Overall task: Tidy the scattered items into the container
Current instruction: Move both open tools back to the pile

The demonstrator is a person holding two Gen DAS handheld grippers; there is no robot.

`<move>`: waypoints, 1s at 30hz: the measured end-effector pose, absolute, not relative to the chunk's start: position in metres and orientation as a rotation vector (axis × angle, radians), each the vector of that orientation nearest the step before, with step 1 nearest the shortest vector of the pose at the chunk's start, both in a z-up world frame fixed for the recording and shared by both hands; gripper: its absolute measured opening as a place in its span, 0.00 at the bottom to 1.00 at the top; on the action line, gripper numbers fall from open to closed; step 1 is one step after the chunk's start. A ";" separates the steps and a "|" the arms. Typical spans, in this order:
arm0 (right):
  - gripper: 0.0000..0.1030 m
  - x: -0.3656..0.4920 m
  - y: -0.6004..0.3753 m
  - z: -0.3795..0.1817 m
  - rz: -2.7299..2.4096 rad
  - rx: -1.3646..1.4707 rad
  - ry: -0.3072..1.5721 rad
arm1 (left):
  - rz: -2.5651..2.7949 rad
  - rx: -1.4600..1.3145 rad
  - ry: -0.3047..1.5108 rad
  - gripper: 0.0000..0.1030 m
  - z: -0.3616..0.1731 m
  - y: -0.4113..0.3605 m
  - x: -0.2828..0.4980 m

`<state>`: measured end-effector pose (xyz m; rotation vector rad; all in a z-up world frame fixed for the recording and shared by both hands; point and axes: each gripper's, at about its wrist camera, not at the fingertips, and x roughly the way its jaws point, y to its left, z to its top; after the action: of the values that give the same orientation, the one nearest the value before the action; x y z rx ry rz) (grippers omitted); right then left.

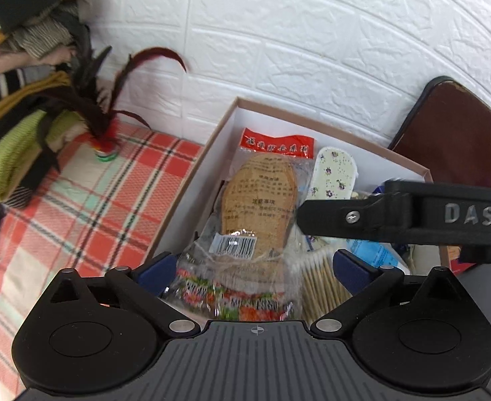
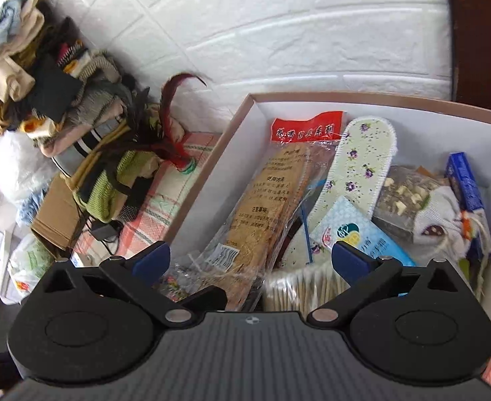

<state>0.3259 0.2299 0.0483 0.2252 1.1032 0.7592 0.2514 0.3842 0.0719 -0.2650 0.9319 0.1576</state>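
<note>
A white cardboard box (image 1: pixel 212 153) (image 2: pixel 232 133) stands against the wall, holding a bagged brown insole pack (image 1: pixel 258 207) (image 2: pixel 272 193), a floral insole (image 1: pixel 334 173) (image 2: pixel 362 163), cotton swabs (image 1: pixel 319 277) (image 2: pixel 298 287), a blue tissue pack (image 2: pixel 355 234) and other small items. A feather shuttlecock (image 1: pixel 106 147) (image 2: pixel 181 160) stands on the plaid cloth left of the box. My left gripper (image 1: pixel 258 267) is open and empty over the box's near end. My right gripper (image 2: pixel 250 260) is open and empty above the box; its body (image 1: pixel 412 217) crosses the left wrist view.
A pile of folded clothes (image 1: pixel 21 127) (image 2: pixel 61 100) sits left of the shuttlecock. A brown chair (image 1: pixel 456 133) stands right of the box. A black adapter with cable (image 2: pixel 103 230) lies on the plaid cloth (image 1: pixel 78 217). A white brick wall (image 1: pixel 312 33) is behind.
</note>
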 end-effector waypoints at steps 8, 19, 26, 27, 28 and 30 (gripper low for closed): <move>1.00 0.299 0.183 0.075 0.769 0.273 1.043 | 0.162 -0.238 0.882 1.00 0.102 0.348 0.228; 1.00 0.258 0.092 0.099 0.745 0.326 0.993 | 0.100 -0.231 0.860 1.00 0.121 0.267 0.204; 1.00 0.231 0.024 0.102 0.722 0.344 0.965 | 0.058 -0.263 0.886 1.00 0.114 0.210 0.189; 1.00 0.227 0.014 0.102 0.716 0.342 0.959 | 0.051 -0.262 0.893 1.00 0.113 0.202 0.188; 1.00 0.224 0.004 0.102 0.709 0.344 0.953 | 0.042 -0.259 0.899 1.00 0.111 0.192 0.186; 1.00 0.217 -0.016 0.100 0.691 0.356 0.943 | 0.024 -0.257 0.912 1.00 0.108 0.174 0.184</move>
<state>0.2173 -0.0159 0.1005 0.3557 0.9430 0.6912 0.1835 0.1737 0.1081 -0.2567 0.9115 0.0236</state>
